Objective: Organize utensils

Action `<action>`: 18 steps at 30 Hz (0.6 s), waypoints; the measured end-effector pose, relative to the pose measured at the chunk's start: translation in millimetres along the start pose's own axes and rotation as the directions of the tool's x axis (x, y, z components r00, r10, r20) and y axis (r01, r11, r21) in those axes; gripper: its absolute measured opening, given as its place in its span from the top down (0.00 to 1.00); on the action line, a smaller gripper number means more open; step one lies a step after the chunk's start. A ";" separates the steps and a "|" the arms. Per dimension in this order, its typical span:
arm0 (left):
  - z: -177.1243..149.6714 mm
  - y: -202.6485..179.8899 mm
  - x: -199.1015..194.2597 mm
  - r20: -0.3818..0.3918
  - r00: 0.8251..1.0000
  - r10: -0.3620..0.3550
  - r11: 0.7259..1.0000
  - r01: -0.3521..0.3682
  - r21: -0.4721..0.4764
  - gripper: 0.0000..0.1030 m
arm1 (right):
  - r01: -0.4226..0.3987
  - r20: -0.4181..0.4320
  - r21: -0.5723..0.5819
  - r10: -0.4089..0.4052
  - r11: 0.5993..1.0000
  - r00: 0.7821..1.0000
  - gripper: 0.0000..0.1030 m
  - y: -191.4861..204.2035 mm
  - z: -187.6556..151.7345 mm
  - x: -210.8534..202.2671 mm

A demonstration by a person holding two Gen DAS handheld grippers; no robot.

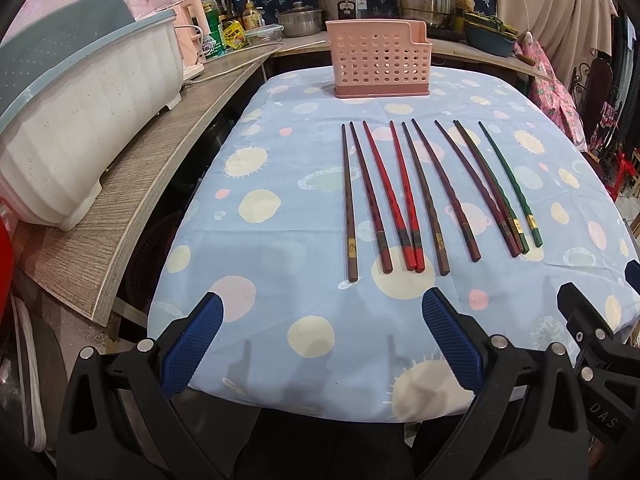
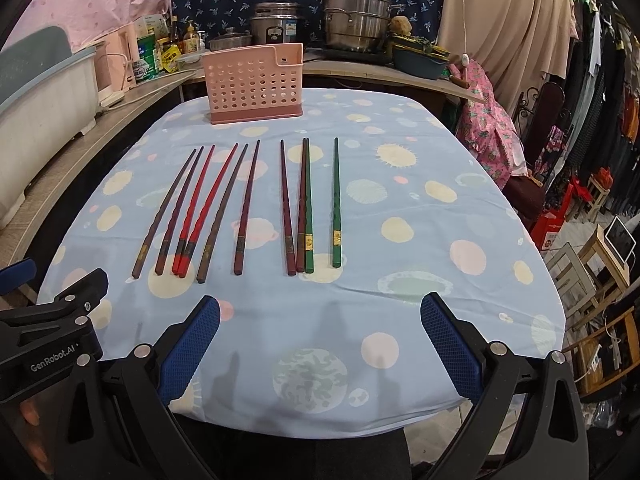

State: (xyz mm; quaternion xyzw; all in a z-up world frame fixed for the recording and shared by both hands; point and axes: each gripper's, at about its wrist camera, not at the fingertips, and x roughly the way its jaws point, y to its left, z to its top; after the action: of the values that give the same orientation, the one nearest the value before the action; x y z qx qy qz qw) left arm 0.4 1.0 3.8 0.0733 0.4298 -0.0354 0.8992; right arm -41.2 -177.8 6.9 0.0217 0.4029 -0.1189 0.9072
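Left wrist: where the counter [image 1: 280, 320] begins, the left gripper [image 1: 322, 316] hovers, fingers apart and empty; chopsticks [image 1: 404, 196] lie in a row before the holder [image 1: 378, 58].
Right wrist: right gripper [image 2: 320, 318] likewise spread, empty; chopsticks [image 2: 244, 208] ahead-left, holder [image 2: 254, 82] beyond.

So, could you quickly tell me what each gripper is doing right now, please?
Left gripper: open, holding nothing, above the near edge of the table.
Right gripper: open, holding nothing, short of the chopsticks.
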 end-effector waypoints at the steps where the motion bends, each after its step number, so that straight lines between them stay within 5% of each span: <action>1: 0.2 0.1 0.2 -0.001 1.000 0.000 1.000 0.000 0.000 0.08 | -0.001 0.000 0.001 0.001 1.000 1.000 0.06 -0.1 0.0 -0.1; 18: -4.2 -2.4 1.4 0.001 1.000 0.001 1.000 -0.001 -0.001 0.09 | 0.002 0.002 -0.001 -0.002 1.000 1.000 0.06 1.0 0.7 0.2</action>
State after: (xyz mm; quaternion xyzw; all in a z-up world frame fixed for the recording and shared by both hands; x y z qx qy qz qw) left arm -2.3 -0.7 -0.2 0.0729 0.4296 -0.0349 0.8994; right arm -40.4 -176.9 7.1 0.0207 0.4020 -0.1195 0.9076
